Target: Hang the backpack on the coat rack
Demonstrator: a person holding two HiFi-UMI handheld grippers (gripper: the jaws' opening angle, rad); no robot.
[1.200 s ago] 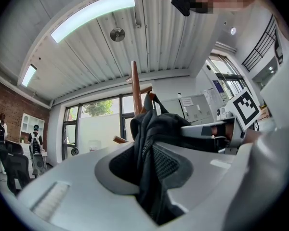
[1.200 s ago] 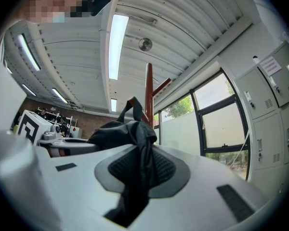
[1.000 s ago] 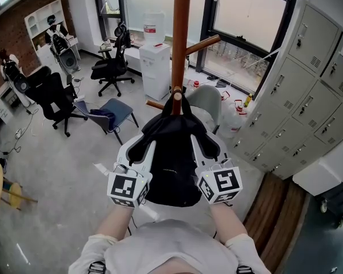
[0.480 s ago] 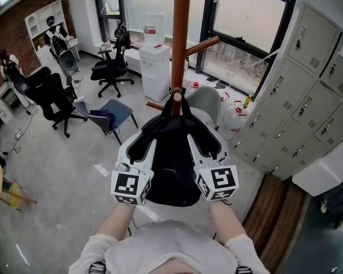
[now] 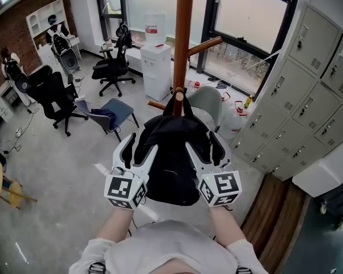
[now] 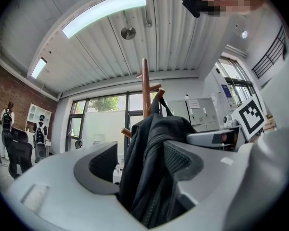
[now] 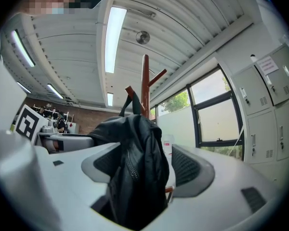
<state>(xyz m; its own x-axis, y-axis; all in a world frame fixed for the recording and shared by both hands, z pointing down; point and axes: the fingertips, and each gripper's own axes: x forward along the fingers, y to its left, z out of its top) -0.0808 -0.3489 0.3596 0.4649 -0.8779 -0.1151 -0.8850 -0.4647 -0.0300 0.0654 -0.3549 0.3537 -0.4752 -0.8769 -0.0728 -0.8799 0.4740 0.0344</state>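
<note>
Left side: the left gripper (image 5: 139, 147) is held against the left flank of the backpack (image 5: 171, 167). Its jaws have just been opening and are now spread wide. In the left gripper view black fabric is seen between them, lying against the inner jaw, with daylight beside the outer one. No clamp is judged to remain.

Centre: the backpack is hung by its top loop (image 5: 178, 103) over a lower peg (image 5: 176, 95) of the coat rack (image 5: 182, 33). The body is draped straight down from that peg, in front of the pole. The weight appears to be borne by the peg alone. How deep the loop is seated cannot be told.

Right side: the right gripper (image 5: 204, 147) is set at the bag's right flank at matching height. Its jaws, too, have just been opening and are stood wide. In the right gripper view a fold with a zip is seen between them, nearer the inner jaw, clear of the outer.

Step in hand, as judged: release and withdrawal.
- Jaws to be kept fully spread, so that no fold is snagged.
- Both grippers to be drawn back together, toward the body, not sideways.
- No lift or tug to be given, lest the loop be slid off.
- The loop to be watched until the bag is seen hanging still.
</note>
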